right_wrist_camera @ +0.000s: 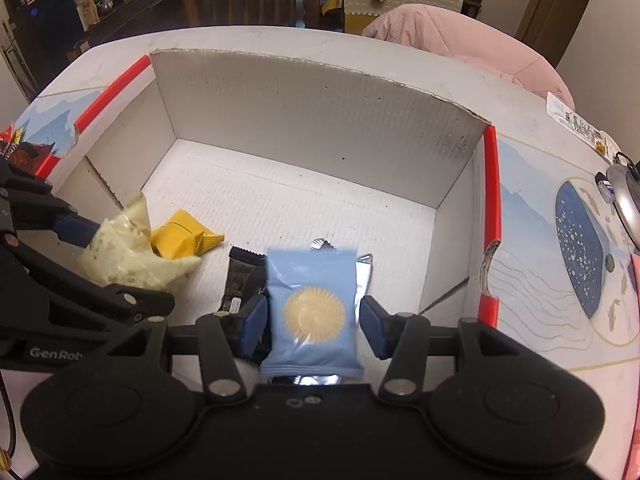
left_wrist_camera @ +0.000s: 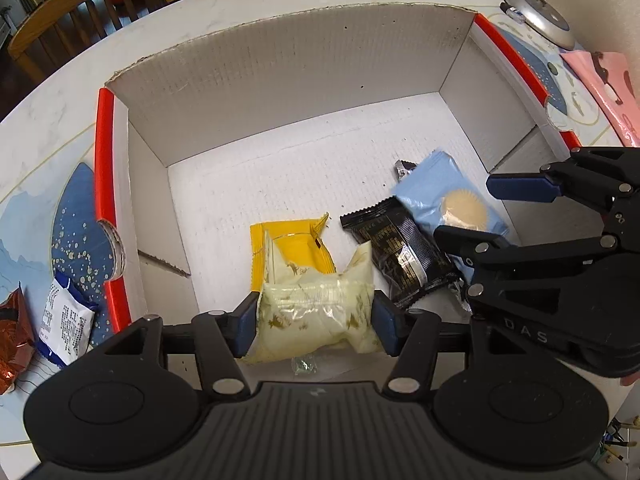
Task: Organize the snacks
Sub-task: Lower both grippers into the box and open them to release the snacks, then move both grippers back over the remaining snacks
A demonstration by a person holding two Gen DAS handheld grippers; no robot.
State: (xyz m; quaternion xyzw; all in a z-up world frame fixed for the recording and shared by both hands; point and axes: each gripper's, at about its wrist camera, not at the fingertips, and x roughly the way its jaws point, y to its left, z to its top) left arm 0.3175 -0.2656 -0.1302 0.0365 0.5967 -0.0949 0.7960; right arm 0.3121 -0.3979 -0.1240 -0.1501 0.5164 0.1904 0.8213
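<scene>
Inside the cardboard box [left_wrist_camera: 280, 92], my left tool [left_wrist_camera: 316, 320] gripped the pale yellow packet [left_wrist_camera: 316, 312]. My right tool [right_wrist_camera: 313, 324] stood open around the blue packet [right_wrist_camera: 312, 308], not pressing it.

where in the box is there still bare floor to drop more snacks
The far half of the box floor is bare, from the back wall to both side walls. The near strip is crowded: pale yellow packet, yellow packet, black packet and blue packet lie close together, some overlapping, with both tools over them.
</scene>
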